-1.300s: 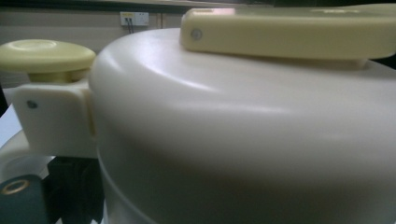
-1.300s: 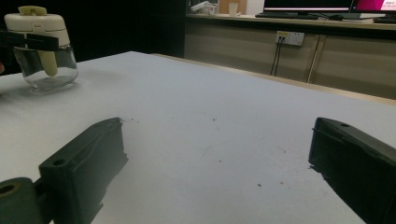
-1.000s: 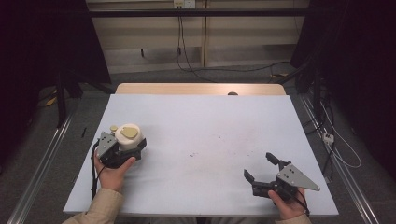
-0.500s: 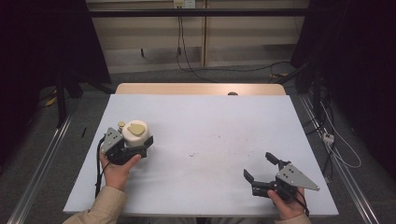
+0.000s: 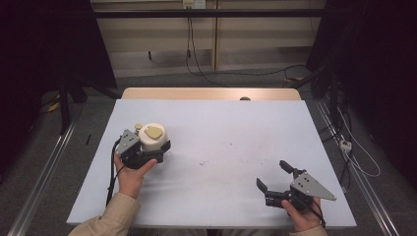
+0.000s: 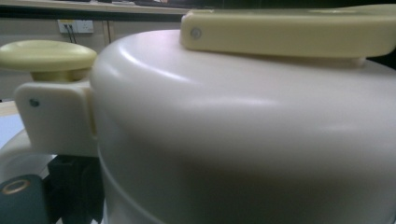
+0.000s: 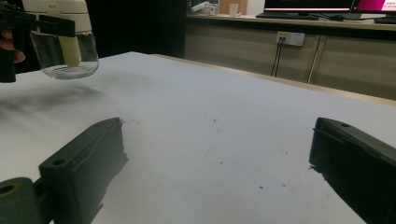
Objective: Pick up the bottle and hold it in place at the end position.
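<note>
Change: the left gripper [image 5: 147,147] has carried the container [image 5: 151,136] up the table and rightward since a second ago; the right gripper [image 5: 276,181] has stayed put.
Container: held off the white tabletop [image 5: 221,132] at its left side, shadow beneath in the right gripper view [image 7: 60,42].
Left claw: clamped around the container's body.
Right claw: jaws spread wide, nothing between them, low over the near right corner.
Open room: the table's middle and far half lie bare; the near edge is just beside the right hand [image 5: 300,216].
Materials: smooth cream plastic lid with a yellowish handle [image 6: 289,30] and round knob [image 6: 46,56]; clear glass-like bowl below; matt tabletop with faint dark specks.
</note>
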